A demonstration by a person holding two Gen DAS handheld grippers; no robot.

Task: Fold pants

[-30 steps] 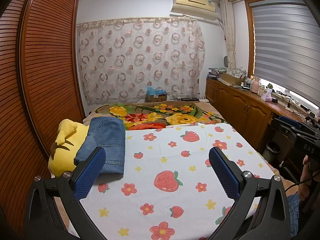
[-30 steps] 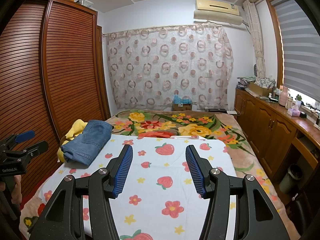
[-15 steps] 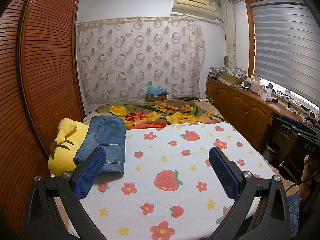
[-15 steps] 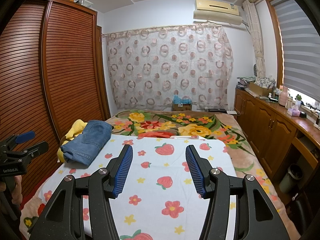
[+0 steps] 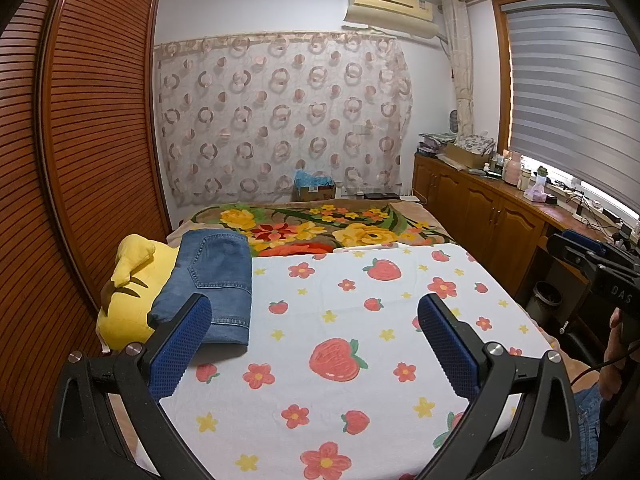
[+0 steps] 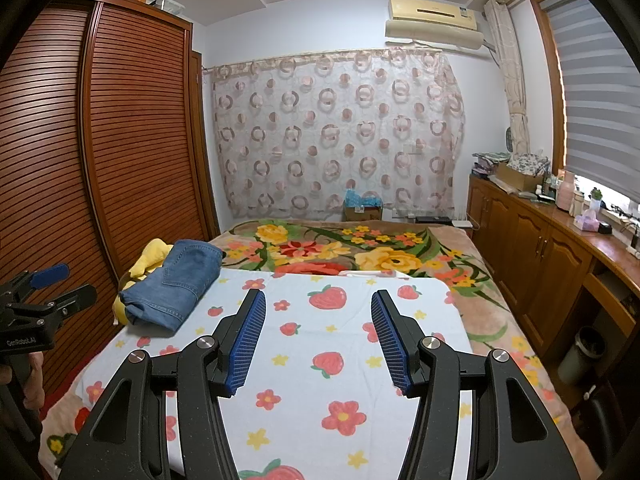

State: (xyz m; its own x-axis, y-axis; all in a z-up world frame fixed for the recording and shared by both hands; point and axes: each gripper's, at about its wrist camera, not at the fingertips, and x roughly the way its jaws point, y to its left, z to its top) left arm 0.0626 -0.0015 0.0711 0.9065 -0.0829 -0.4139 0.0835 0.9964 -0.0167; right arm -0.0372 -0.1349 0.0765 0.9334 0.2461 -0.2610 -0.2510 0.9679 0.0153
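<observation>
Left gripper point(image 5: 314, 338): matte black frame with two angled arms, each ending in a blue pad of fine gridded texture. Round silver screw heads sit behind each pad, two per arm. In the right wrist view its black body carries white lettering, "GenRobot.AI", and a blue tab on top.

Right gripper point(image 6: 318, 338): same black frame, triangular cut-outs low in both arms, ribbed blue pads, silver screws behind the jaws. In the left wrist view its housing reads "DAS".

Bare skin of a hand point(image 5: 616, 354) shows below that housing, with a thin black cable beside it.
</observation>
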